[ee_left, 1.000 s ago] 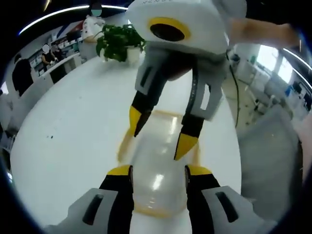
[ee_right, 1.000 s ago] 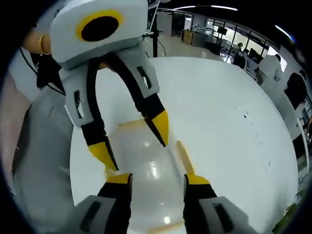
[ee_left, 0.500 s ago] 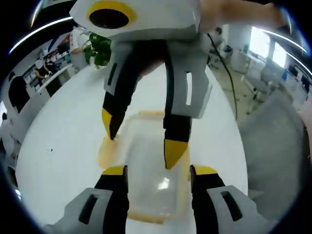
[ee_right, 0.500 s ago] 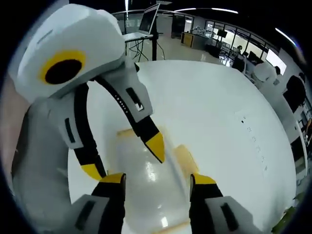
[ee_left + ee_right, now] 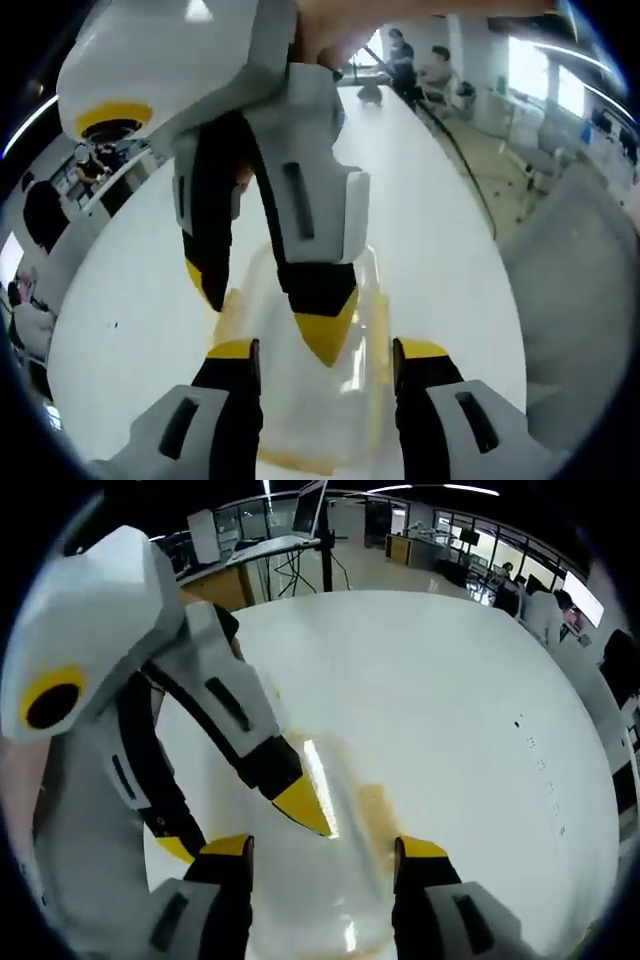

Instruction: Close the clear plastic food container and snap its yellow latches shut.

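Note:
The clear plastic container (image 5: 310,400) with its lid on lies on the white table (image 5: 120,300), right under both grippers. Yellow latches (image 5: 381,320) show along its sides. My left gripper (image 5: 328,352) is open, its jaws straddling the container from above. The right gripper (image 5: 262,310) reaches in from the top, open, one yellow fingertip (image 5: 322,335) low over the lid. In the right gripper view the container (image 5: 330,900) lies between the open jaws of my right gripper (image 5: 324,848). A yellow latch (image 5: 368,810) shows beside them, and the left gripper (image 5: 238,825) crosses in from the left.
The table's edge (image 5: 490,300) runs close on one side, with grey floor (image 5: 580,300) and a dark cable (image 5: 470,170) beyond. A hand (image 5: 340,25) holds the right gripper. People and office desks (image 5: 250,550) stand far behind the table (image 5: 440,700).
Both grippers have drawn closer together and lower over the container, so each looms larger in the other's view. The views have tilted. The jaws stay apart.

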Available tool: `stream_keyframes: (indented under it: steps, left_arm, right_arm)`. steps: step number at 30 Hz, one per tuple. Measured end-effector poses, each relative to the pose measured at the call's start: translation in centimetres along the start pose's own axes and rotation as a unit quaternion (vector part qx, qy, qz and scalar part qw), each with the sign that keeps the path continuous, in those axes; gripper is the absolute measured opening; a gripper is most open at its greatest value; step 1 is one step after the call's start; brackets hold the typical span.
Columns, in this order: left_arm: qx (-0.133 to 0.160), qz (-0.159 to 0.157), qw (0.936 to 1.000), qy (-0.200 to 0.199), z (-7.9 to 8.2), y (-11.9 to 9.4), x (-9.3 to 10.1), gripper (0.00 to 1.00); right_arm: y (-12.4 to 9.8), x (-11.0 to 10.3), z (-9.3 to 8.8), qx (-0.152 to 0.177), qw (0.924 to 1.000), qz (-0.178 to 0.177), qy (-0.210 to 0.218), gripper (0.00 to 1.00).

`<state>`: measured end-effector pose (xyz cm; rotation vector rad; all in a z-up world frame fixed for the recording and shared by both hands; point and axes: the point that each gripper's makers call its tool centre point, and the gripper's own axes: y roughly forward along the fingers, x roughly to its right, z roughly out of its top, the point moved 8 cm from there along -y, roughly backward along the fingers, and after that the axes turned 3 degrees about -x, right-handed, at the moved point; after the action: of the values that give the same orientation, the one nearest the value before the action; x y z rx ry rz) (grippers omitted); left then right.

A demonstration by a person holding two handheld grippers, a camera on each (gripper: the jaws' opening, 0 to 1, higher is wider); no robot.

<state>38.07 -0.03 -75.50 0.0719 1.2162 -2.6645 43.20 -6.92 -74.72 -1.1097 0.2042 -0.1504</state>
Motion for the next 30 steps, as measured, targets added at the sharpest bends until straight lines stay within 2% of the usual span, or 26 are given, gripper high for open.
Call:
stream_keyframes:
  steps: [5, 9, 11, 12, 16, 17, 22, 30]
  left_arm:
    - [-0.011, 0.006, 0.9996, 0.026, 0.0, 0.3, 0.2, 0.53]
    - [-0.015, 0.008, 0.9997, 0.019, 0.1, 0.3, 0.1, 0.52]
    - [-0.017, 0.008, 0.9997, 0.017, 0.1, 0.3, 0.1, 0.52]
    - [-0.017, 0.009, 0.9997, 0.013, 0.1, 0.3, 0.1, 0.52]
    - [0.007, 0.011, 0.9985, -0.054, 0.2, 0.3, -0.1, 0.51]
    - [0.003, 0.009, 0.999, -0.043, 0.2, 0.2, -0.3, 0.51]
    - [0.004, 0.013, 0.9988, -0.047, 0.2, 0.4, -0.1, 0.5]
    - [0.002, 0.019, 0.9993, -0.032, 0.3, 0.7, 0.2, 0.5]
  right_arm:
    - [0.3, 0.4, 0.4, -0.019, 0.9995, 0.022, 0.008, 0.55]
    - [0.5, 0.6, 0.6, -0.035, 0.9988, 0.036, 0.003, 0.55]
    - [0.6, 0.8, 0.7, -0.042, 0.9981, 0.044, 0.014, 0.56]
    - [0.7, 0.8, 0.9, -0.048, 0.9977, 0.045, 0.018, 0.56]
    - [0.9, 0.9, 1.2, -0.073, 0.9958, 0.054, 0.014, 0.55]
    - [1.0, 1.0, 1.2, -0.075, 0.9955, 0.057, 0.012, 0.55]
    - [1.1, 1.7, 1.4, -0.091, 0.9929, 0.069, 0.033, 0.49]
    - [1.4, 1.9, 1.4, -0.094, 0.991, 0.092, 0.024, 0.49]
